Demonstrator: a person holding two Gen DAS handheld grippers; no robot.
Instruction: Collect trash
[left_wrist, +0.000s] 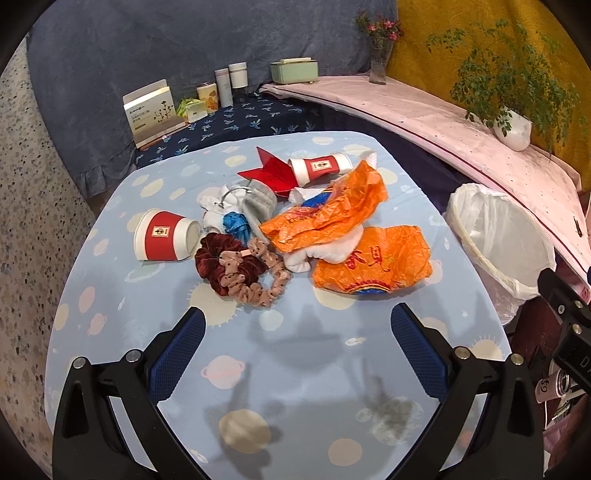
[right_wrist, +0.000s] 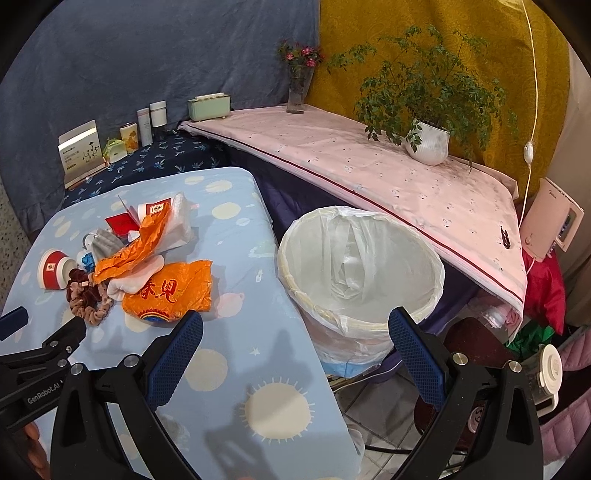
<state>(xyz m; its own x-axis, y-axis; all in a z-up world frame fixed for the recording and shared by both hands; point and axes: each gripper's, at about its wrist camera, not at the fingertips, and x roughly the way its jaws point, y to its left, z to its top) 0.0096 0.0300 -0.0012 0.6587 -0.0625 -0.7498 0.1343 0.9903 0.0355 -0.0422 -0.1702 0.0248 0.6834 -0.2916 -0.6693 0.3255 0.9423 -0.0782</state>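
Nothing has been picked up yet: this looks like the opening of the collection, with every piece of litter lying on the table (left_wrist: 295, 387) and the bin (right_wrist: 360, 266) beside it holding only its white liner.

The left gripper (left_wrist: 297, 328) hangs over bare cloth on the near side of the pile, fingers wide apart and empty. The right gripper (right_wrist: 295, 332) is equally spread and empty, straddling the table's edge with the bin just beyond it.

Taking the bin as landmark: nearest to it lies the flat orange bag (left_wrist: 371, 264), and a second, crumpled orange bag (left_wrist: 325, 210) sits just past that. Farther from the bin are two red-banded paper cups, one (left_wrist: 319, 168) tipped at the back of the heap, the other (left_wrist: 166, 240) on its side at the far edge. A red folded card (left_wrist: 271, 173) rests by the back cup. (The scrunchies (left_wrist: 240, 269), socks and keyring mixed in are probably not trash, so they need leaving behind.)

The next move calls for choosing one clear piece, likely the flat bag for the right gripper, descending, and pinching only that thin film without snagging the white sock (left_wrist: 321, 251) touching it.
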